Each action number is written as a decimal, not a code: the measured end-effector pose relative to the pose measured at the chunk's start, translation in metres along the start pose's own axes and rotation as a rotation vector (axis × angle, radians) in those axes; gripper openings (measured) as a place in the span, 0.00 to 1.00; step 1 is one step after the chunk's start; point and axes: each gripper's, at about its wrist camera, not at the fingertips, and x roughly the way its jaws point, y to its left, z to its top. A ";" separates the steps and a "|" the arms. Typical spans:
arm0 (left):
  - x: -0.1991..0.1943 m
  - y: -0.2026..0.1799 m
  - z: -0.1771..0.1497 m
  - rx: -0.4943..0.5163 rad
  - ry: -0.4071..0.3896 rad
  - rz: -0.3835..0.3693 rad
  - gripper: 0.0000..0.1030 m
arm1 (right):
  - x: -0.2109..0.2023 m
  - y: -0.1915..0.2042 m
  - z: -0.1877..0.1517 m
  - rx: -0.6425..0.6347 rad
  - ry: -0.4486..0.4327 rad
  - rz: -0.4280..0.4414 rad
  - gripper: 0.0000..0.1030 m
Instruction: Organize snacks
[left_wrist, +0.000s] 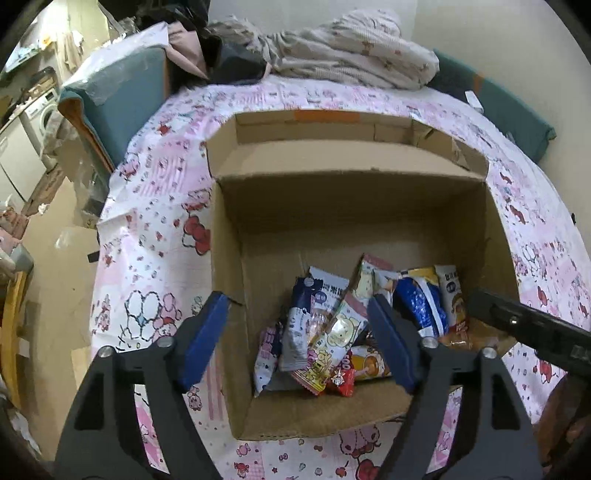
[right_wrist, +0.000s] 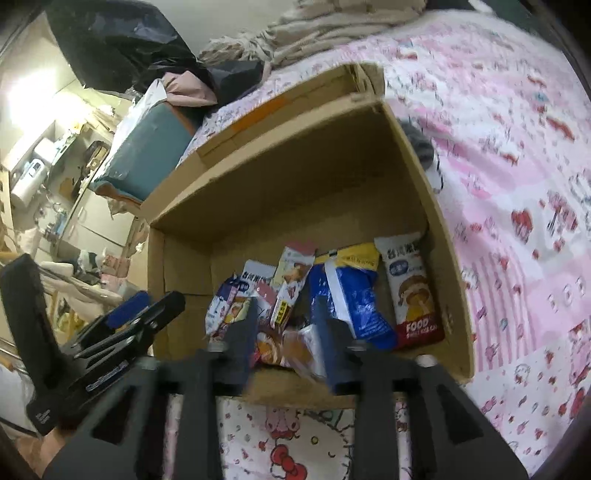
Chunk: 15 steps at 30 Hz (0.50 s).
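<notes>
The cardboard box stood open on a bed covered with a pink cartoon-print sheet. Both grippers hung above its near edge and pointed down into it.

The left gripper had its blue fingers spread wide, and nothing was between them pressed or carried. Its left finger was over the left wall of the box, and its right finger was over the snack packets. The packets lay loose on the box floor below, in the near right part, not touching the pads. In the middle of this pile a white and blue packet leaned against a yellow one with a cartoon face.

The right gripper was also released, with its jaws apart and empty. Under its fingers lay a wrapped bun-like snack. Just to the right of them were a blue bag and then a white and red packet against the right wall of the box.
</notes>
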 end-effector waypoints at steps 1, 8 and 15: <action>-0.002 0.000 0.000 0.004 -0.004 -0.003 0.74 | -0.005 0.001 0.001 -0.003 -0.036 -0.012 0.89; -0.016 0.010 0.006 -0.043 -0.022 0.008 0.74 | -0.023 0.009 0.007 -0.043 -0.118 -0.041 0.95; -0.049 0.015 0.003 -0.042 -0.092 0.026 0.74 | -0.053 0.025 0.000 -0.103 -0.191 -0.076 0.95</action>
